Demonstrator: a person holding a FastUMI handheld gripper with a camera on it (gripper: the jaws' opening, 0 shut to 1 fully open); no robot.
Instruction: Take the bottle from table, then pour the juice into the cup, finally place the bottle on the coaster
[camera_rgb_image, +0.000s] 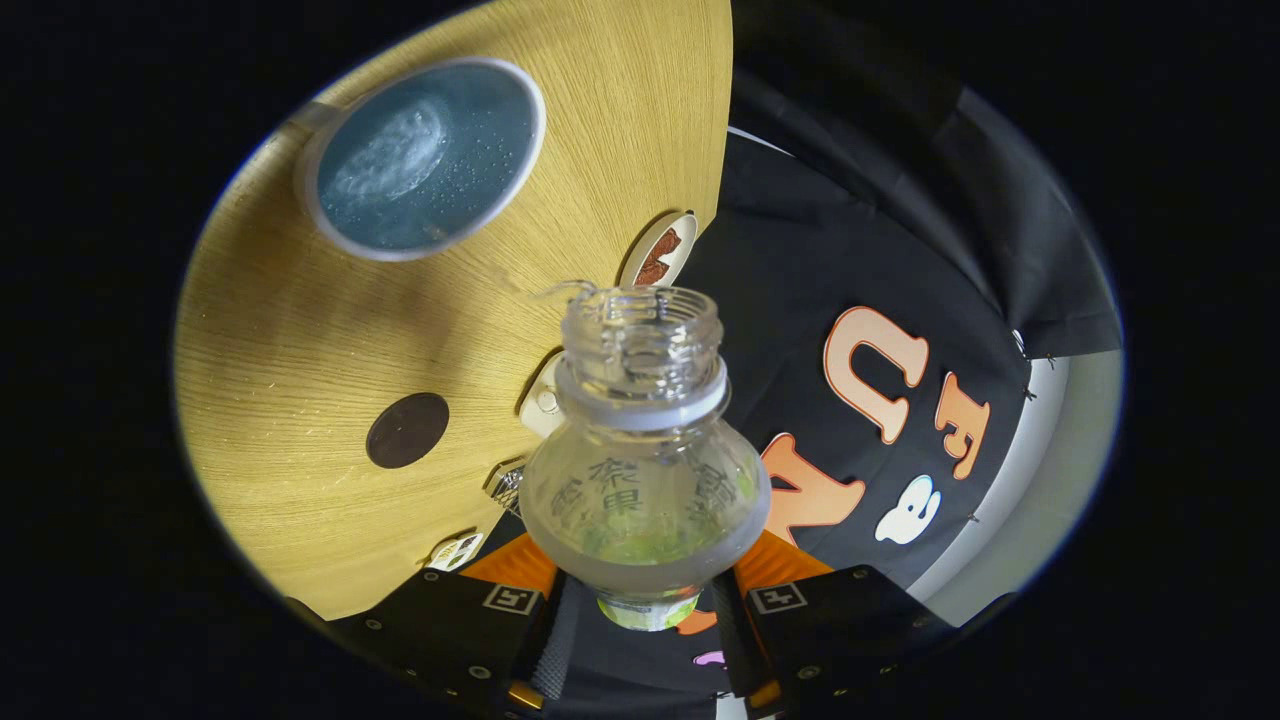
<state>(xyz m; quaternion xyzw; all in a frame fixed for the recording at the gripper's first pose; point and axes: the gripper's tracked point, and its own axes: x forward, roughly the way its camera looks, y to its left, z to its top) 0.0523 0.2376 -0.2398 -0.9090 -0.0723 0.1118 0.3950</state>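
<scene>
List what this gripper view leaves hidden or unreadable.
- Bottle: its lower body and base sit between the fingers of the hand-held gripper, hidden by them.
- Cup: seen from above, so its outer wall and height stay hidden.
- Small objects at the table edge: partly behind the bottle, too small to identify.
- Coaster: a dark disc, material unclear.

hand-held gripper (640, 600) clamping open bottle (640, 470), cup (425, 158) beyond

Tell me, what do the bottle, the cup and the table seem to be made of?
The bottle, gripped between the fingers, looks like clear plastic: see-through, with a moulded thread at the neck. The cup is probably glazed ceramic, with a smooth pale rim. The table shows matte, light wood grain, perhaps laminate.
</scene>
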